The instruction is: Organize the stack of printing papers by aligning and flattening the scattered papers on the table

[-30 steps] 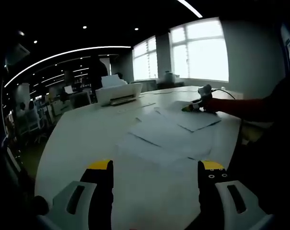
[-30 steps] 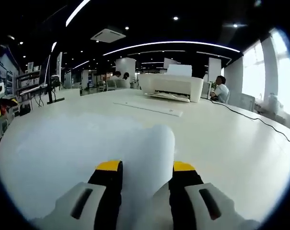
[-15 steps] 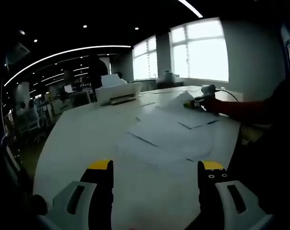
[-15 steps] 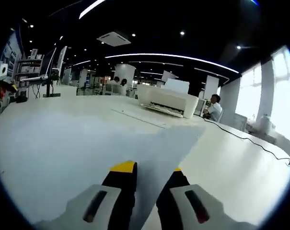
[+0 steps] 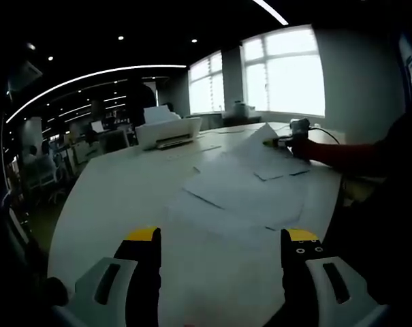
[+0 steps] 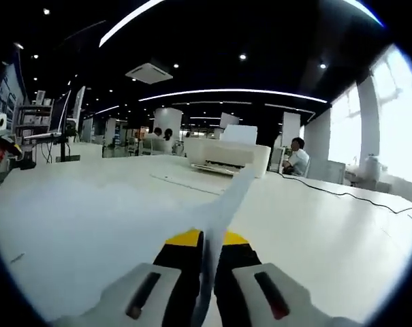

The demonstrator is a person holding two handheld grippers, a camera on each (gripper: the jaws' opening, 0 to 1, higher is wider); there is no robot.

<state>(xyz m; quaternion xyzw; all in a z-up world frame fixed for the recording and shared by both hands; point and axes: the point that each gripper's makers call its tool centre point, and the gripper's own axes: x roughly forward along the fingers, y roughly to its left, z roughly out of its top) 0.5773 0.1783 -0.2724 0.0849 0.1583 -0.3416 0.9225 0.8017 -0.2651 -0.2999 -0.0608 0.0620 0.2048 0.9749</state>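
Several white sheets (image 5: 250, 194) lie scattered and overlapping on the white table (image 5: 124, 197), ahead of my left gripper (image 5: 223, 237). Its yellow-tipped jaws stand wide open over bare table, short of the sheets. At the far right of the left gripper view, my right gripper (image 5: 282, 142) holds one sheet (image 5: 257, 139) by its edge, lifted off the pile. In the right gripper view, my right gripper (image 6: 206, 240) is shut on that sheet (image 6: 229, 194), which runs edge-on away from the jaws.
A white printer (image 5: 168, 131) stands at the table's far side, also seen as the printer (image 6: 226, 153). A single paper (image 6: 185, 182) lies before it. A cable (image 6: 355, 196) crosses the table on the right. A red sleeve (image 5: 349, 153) reaches in. A person (image 6: 295, 157) sits beyond.
My right gripper has shut on the sheet's edge and raised it, so the sheet now stands edge-on. The left gripper has stayed still and open.
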